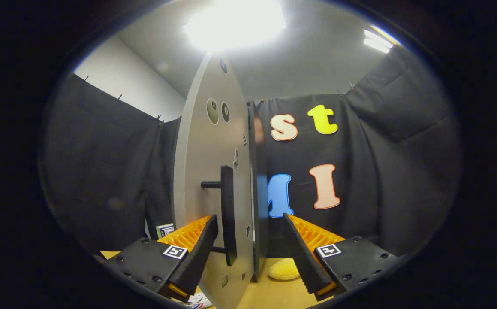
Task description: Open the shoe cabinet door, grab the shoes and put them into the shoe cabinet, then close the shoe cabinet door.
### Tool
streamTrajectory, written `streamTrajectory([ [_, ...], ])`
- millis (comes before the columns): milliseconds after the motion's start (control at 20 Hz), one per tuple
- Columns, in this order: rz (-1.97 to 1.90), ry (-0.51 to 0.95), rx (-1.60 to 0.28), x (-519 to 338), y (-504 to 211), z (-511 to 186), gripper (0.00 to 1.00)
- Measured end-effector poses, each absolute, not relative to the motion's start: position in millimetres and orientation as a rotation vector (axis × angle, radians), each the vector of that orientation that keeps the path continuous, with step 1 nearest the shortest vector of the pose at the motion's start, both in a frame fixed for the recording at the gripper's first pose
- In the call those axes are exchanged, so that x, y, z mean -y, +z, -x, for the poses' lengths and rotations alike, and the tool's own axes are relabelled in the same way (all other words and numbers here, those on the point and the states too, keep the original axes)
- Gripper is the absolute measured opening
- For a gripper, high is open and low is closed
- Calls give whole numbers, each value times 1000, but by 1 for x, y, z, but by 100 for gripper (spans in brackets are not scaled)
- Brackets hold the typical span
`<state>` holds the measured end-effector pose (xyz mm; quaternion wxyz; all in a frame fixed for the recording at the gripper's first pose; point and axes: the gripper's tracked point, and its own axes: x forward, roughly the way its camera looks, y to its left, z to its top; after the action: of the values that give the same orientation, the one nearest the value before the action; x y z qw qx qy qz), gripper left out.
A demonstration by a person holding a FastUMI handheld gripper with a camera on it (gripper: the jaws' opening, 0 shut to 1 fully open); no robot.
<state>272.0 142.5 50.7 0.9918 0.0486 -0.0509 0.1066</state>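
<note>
My fingers (203, 244) stand released around the door (207, 171) handle (227, 214); opening step, next I must clench and pull.

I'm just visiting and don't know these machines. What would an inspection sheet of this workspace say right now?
Surface: tan tabletop, partly visible.
Job's things: grey cabinet door swung open, seen nearly edge-on, its black bar handle between the fingers; yellow fuzzy item, possibly a shoe, on the tabletop beyond the door.
Clutter: small white printed item beneath the fingers.
Grippers: gripper open, fingers either side of the handle, not pressing it.
Cables: nothing seen.
Surroundings: black cloth wall, bright ceiling light.
</note>
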Motion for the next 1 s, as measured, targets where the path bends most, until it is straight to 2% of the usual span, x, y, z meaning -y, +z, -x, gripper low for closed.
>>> streamTrajectory([
  [50, -97, 206, 119, -144, 54, -265, 96],
  [450, -14, 204, 63, -221, 23, -215, 92],
  [1000, -10, 175, -368, -316, -170, -216, 91],
])
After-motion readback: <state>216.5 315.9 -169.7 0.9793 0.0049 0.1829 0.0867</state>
